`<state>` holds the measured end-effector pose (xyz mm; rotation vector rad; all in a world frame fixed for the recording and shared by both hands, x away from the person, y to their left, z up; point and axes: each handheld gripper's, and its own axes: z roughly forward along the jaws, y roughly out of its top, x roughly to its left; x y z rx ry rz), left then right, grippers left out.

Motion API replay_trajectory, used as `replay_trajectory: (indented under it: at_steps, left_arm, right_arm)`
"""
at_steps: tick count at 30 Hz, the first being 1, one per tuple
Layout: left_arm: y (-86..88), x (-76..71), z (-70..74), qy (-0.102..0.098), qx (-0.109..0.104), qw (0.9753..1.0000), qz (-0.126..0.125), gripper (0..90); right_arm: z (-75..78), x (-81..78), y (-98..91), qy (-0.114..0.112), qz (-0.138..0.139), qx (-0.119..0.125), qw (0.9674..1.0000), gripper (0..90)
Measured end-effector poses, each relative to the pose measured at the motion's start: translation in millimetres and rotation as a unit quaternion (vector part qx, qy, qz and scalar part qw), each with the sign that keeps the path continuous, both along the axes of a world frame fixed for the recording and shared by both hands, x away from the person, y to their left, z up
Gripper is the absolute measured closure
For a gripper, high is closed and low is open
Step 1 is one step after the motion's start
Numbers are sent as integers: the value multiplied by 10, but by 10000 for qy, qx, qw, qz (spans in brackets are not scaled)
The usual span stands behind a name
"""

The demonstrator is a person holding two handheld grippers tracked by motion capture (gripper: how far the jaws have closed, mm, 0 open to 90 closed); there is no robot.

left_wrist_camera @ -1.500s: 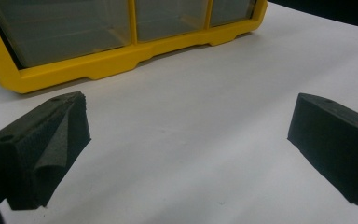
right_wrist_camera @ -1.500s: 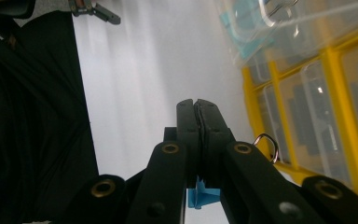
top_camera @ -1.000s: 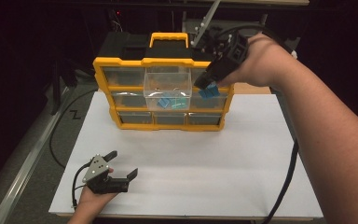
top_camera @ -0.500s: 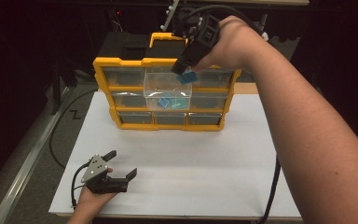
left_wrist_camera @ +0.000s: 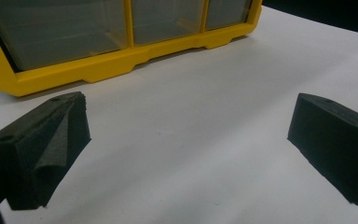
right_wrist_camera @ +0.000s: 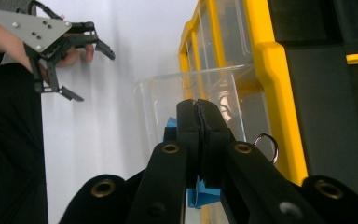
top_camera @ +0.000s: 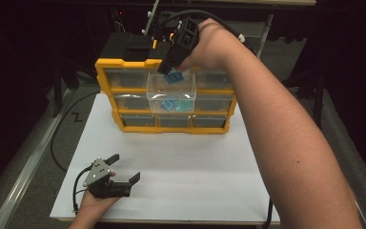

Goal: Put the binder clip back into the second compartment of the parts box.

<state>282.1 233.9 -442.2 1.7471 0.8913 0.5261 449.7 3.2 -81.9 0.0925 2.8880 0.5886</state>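
— Two claws on the list. State of each?
— Right claw: jaws pressed together on a small blue piece, held above the clear drawer pulled out of the yellow organizer. More blue pieces lie inside that drawer.
— And the other?
— Left claw: jaws spread wide, nothing between them, low over the white table, well apart from the organizer, at the near left edge.
— Organizer's position?
— Upright at the table's far edge.
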Motion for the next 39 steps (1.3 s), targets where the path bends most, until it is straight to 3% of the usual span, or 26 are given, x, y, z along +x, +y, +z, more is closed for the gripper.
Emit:
replay_trajectory:
  at_steps: [5,7,13,14,15,16,17,18,22,24,28,33,35,37,39]
  left_arm:
    - [-15,-4,2,-23,32,10000,-54,1]
    - [-21,-5,4,-23,22,10000,-63,1]
    - [-17,6,1,-6,38,10000,-64,1]
    - [-19,6,0,-9,42,10000,-64,1]
    - [-20,5,0,-10,49,10000,-68,1]
    - [-22,3,0,-12,53,10000,-72,1]
    - [-23,0,1,-17,50,10000,-72,1]
    - [-24,-2,1,-17,49,10000,-73,1]
    - [-24,2,1,-8,73,9999,-87,1]
    - [-24,6,-1,-10,71,9999,-84,1]
    - [-32,7,3,-10,68,9999,-78,1]
    - [-47,11,-4,11,101,9999,-84,1]
    - [-47,13,-4,20,109,9999,-81,1]
    - [-45,16,-5,27,117,9999,-66,1]
    - [-45,16,-5,24,122,9999,-65,1]
  right_arm:
    - [-132,44,48,60,34,-56,10000,900]
    - [-210,80,78,195,93,9,9998,900]
    - [-226,75,73,253,105,29,9996,894]
    - [-218,69,62,269,80,34,9996,823]
    - [-188,49,25,168,-1,139,9998,578]
    - [-188,49,25,168,-1,139,9998,578]
    - [-159,27,-5,82,-85,171,9998,516]
    - [-86,-18,-97,82,-173,244,9995,454]
    - [-21,-99,-259,91,-289,206,9993,385]
    - [-24,-177,-427,34,-415,59,9991,345]
    - [-58,-238,-594,10,-544,41,9985,326]
    - [-197,-326,-877,64,-749,-7,9972,275]
    - [-339,-377,-1054,105,-878,-102,9960,234]
    - [-393,-392,-1116,111,-925,-120,9956,224]
    - [-565,-445,-1292,179,-1060,-141,9941,189]
